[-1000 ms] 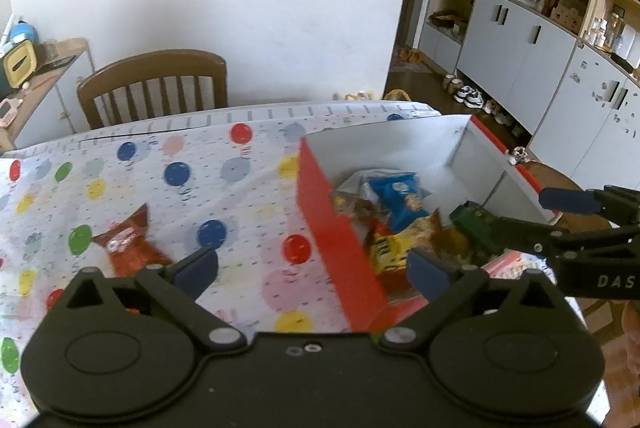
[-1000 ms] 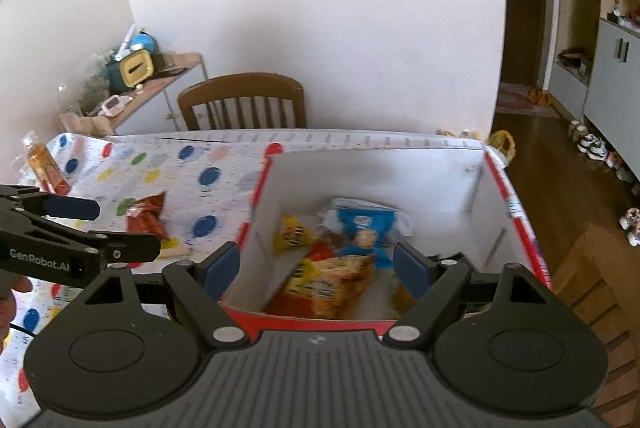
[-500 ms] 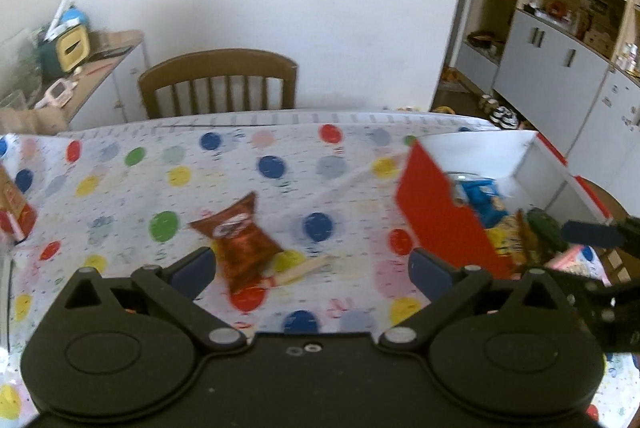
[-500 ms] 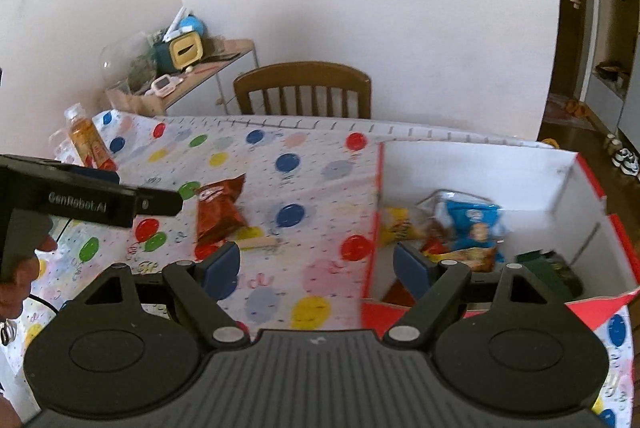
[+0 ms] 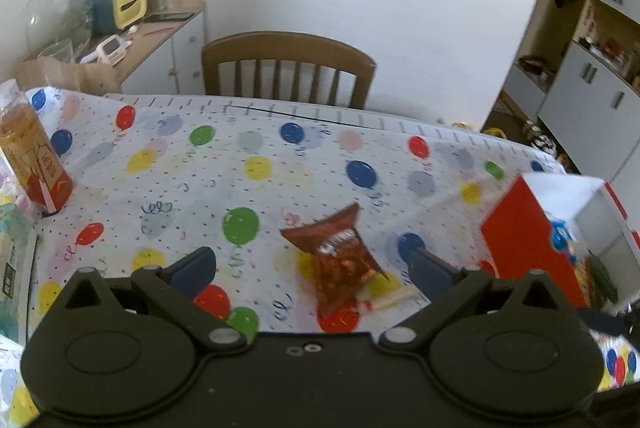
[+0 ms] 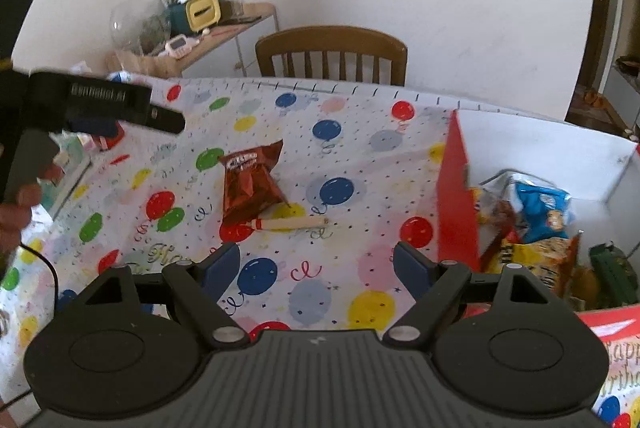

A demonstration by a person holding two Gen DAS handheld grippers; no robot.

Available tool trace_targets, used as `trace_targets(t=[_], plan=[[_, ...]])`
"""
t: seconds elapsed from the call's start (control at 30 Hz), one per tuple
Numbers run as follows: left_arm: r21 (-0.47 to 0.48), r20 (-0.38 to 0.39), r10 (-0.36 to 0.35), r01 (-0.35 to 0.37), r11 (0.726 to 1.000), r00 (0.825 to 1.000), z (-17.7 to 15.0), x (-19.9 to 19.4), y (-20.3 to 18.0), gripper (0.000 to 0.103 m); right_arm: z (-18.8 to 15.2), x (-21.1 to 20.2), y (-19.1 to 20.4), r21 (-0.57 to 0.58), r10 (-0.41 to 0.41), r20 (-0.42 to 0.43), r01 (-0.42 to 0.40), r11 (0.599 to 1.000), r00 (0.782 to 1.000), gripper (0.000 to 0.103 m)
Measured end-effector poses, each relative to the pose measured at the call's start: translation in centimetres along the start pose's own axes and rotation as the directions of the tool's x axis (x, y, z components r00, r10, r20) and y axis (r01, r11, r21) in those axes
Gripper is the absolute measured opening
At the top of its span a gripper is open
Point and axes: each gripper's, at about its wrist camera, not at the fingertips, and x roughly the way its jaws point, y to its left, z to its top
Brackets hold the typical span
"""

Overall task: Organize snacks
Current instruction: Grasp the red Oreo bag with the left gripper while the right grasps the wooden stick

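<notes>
While both sets of fingers are spread wide with nothing held, 2 snacks are left out on the desk (image 6: 360, 156), which is covered by a balloon cloth.

At the far left a bottle (image 5: 34, 160) of orange drink is seen standing near the desk edge. It could be knocked over if the left gripper (image 5: 312, 270) is swung that way.

Next, in the middle, a red-brown chip bag (image 5: 340, 264) is found lying flat, just ahead of the left gripper and between the lines of its fingers (image 5: 192, 268), closer to the right one. A thin snack stick (image 6: 294, 224) is tucked against its lower end. The shiny bag could slip out if only a corner is pinched, and the stick could be pushed away or snapped.

From the right gripper (image 6: 316, 270), the bag is seen ahead and to the left.

At the right, the red box (image 6: 454, 204) is already partly filled with snacks.
</notes>
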Motion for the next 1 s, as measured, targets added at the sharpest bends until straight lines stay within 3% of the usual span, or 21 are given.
trace_targets(t=[0.43, 0.73, 0.87, 0.93, 1.0], plan=[[-0.057, -0.093, 0.036, -0.041, 0.998, 0.995, 1.5, 6.7, -0.6, 0.102, 2.2, 8.7, 1.7, -0.221, 0.037, -0.145, -0.068, 0.973, 0.989, 0.084], [-0.067, -0.186, 0.046, -0.059, 0.996, 0.981, 2.0, 11.5, -1.6, 0.102, 3.8, 13.6, 3.3, -0.449, 0.076, -0.238, -0.179, 0.875, 0.968, 0.083], [-0.082, -0.228, 0.046, -0.066, 0.994, 0.973, 2.0, 13.1, -1.6, 0.102, 4.3, 15.5, 3.8, -0.534, 0.081, -0.26, -0.213, 0.818, 0.962, 0.073], [-0.098, -0.245, 0.037, -0.063, 0.993, 0.969, 2.0, 13.8, -1.4, 0.102, 4.5, 16.4, 3.7, -0.548, 0.077, -0.267, -0.217, 0.808, 0.961, 0.072], [-0.103, -0.253, 0.033, -0.061, 0.993, 0.967, 2.0, 14.2, -1.3, 0.102, 4.8, 17.2, 3.4, -0.538, 0.089, -0.288, -0.238, 0.809, 0.953, 0.061]])
